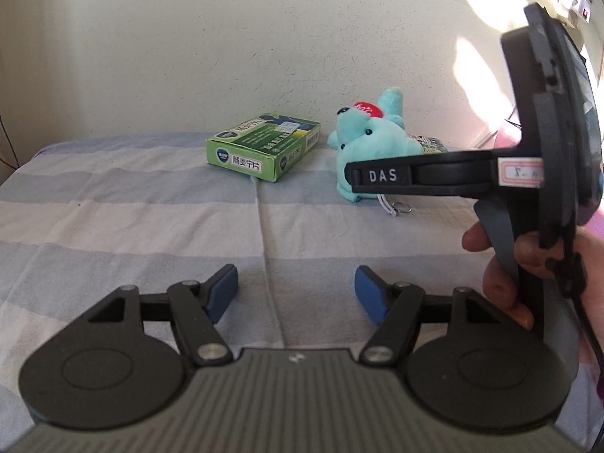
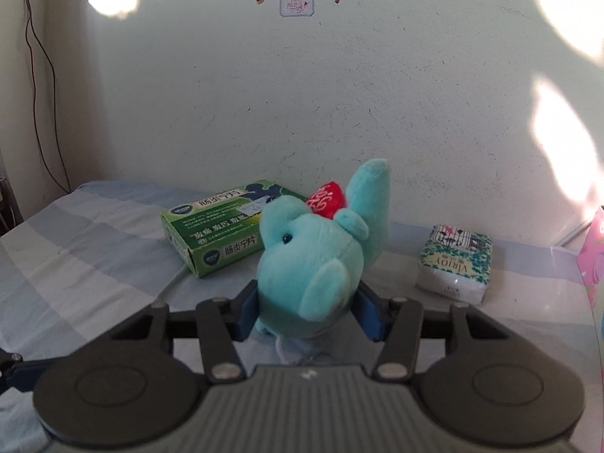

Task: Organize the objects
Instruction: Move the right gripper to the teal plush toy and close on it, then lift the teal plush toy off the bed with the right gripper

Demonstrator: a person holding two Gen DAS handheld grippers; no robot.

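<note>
Between the right gripper's (image 2: 307, 311) blue pads sits the teal plush toy (image 2: 315, 268), squeezed on both sides (a firm grasp); green box (image 2: 222, 226) at eleven o'clock beyond. Left gripper (image 1: 296, 294) hangs unclenched, empty, over the striped sheet (image 1: 132, 219).

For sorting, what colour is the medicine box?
Green with white lettering; clearest in the right wrist view.

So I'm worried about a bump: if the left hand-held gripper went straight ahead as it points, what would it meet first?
Probably just the striped sheet; the green box sits farther on.
</note>
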